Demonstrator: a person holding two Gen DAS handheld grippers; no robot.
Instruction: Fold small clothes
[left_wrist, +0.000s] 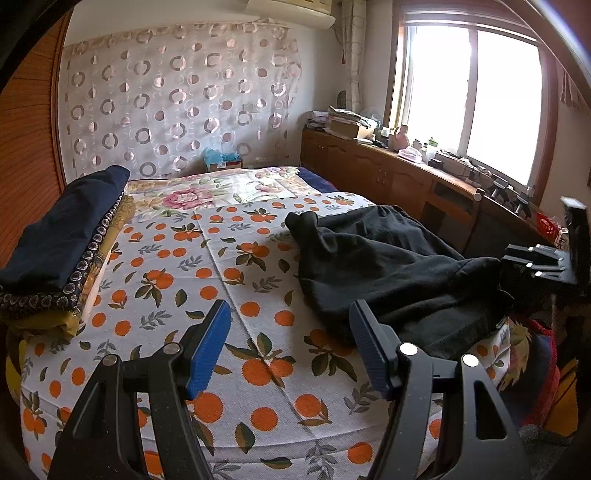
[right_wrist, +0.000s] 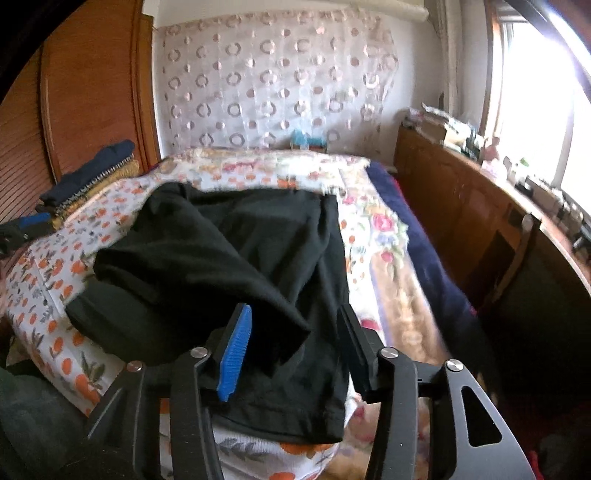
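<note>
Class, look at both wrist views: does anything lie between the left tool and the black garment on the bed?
Nothing visible does. Only bare orange-print bedspread separates the open left tool from the black garment. The folded stack sits off to the far side. The right tool is open with the garment's edge between its pads.

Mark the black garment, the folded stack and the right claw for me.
black garment (right_wrist: 236, 251): right wrist view, middle of the cloth.
folded stack (left_wrist: 62, 240): left wrist view, navy top layer.
right claw (right_wrist: 295, 350): right wrist view, gap between its fingertips.
</note>
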